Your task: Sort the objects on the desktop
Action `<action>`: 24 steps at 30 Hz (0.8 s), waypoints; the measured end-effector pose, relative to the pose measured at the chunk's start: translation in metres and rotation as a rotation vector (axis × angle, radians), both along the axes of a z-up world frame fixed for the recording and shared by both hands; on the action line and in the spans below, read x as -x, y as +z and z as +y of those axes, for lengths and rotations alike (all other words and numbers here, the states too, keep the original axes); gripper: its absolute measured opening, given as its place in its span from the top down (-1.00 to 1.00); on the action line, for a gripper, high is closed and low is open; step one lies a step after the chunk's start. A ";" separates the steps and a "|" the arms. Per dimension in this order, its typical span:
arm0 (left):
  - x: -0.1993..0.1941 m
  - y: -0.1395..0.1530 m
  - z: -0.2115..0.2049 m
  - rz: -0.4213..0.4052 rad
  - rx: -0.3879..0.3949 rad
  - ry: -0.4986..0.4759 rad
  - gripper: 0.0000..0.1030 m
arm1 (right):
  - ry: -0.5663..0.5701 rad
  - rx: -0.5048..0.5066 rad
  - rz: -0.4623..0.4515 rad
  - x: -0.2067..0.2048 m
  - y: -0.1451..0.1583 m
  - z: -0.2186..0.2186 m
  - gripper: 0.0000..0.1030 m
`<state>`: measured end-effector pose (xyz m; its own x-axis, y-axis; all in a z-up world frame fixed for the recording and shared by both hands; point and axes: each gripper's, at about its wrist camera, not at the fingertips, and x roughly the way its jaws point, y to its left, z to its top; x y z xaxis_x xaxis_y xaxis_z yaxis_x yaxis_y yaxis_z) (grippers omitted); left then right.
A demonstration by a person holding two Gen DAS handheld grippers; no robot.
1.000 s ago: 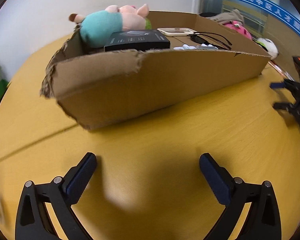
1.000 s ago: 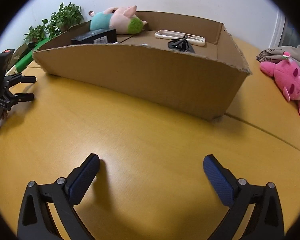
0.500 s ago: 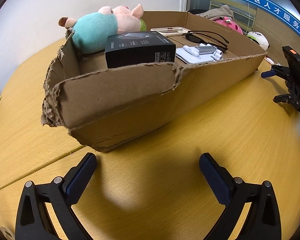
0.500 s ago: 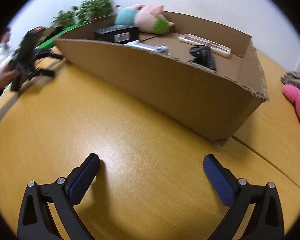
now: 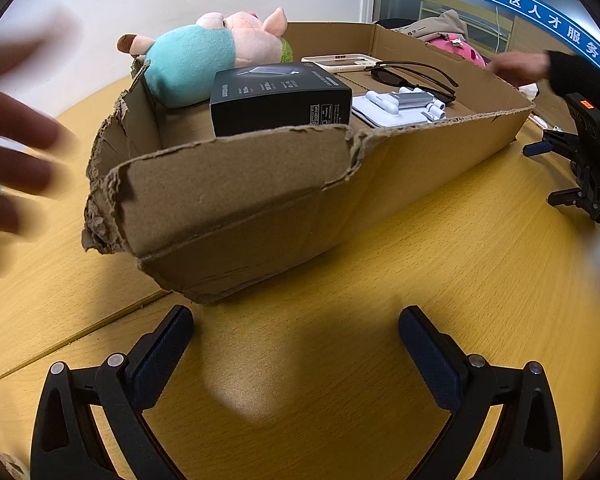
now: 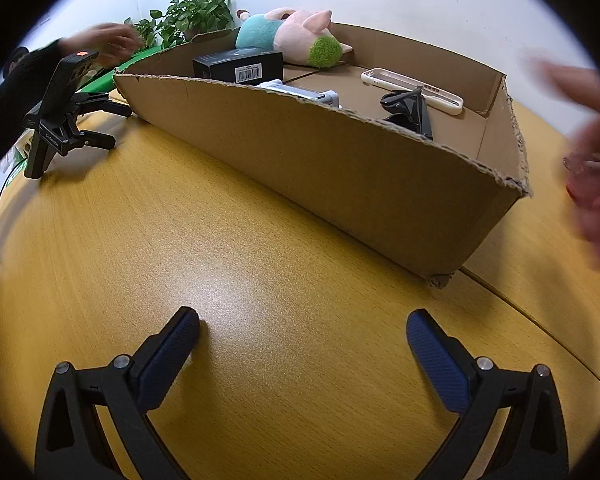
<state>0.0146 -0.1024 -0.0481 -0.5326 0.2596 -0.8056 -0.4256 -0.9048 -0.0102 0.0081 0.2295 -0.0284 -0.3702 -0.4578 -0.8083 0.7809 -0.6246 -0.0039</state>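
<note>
My left gripper (image 5: 296, 334) and right gripper (image 6: 302, 336) sit wide open, holding nothing. The toys are in the cardboard box (image 5: 236, 196). A blurry hand (image 5: 8, 148) might bump it.

Each black plastic two-finger gripper, left (image 5: 296, 340) and right (image 6: 303, 342), carries dark blue textured fingertip pads (image 6: 436, 350), silver pivot screws, and triangular frame cutouts.
</note>
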 end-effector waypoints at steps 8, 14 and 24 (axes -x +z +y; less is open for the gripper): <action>0.000 0.000 0.000 0.002 0.003 0.002 -1.00 | 0.000 0.000 0.000 0.000 0.000 0.000 -1.00; 0.001 0.000 -0.001 0.002 0.003 0.004 -1.00 | 0.000 -0.001 0.000 0.000 0.000 0.000 -1.00; 0.000 0.000 -0.001 0.002 0.003 0.011 -1.00 | 0.000 -0.001 0.000 -0.001 0.000 0.000 -1.00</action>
<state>0.0144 -0.1032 -0.0476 -0.5368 0.2511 -0.8055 -0.4159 -0.9094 -0.0063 0.0087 0.2298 -0.0283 -0.3702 -0.4567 -0.8090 0.7806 -0.6250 -0.0044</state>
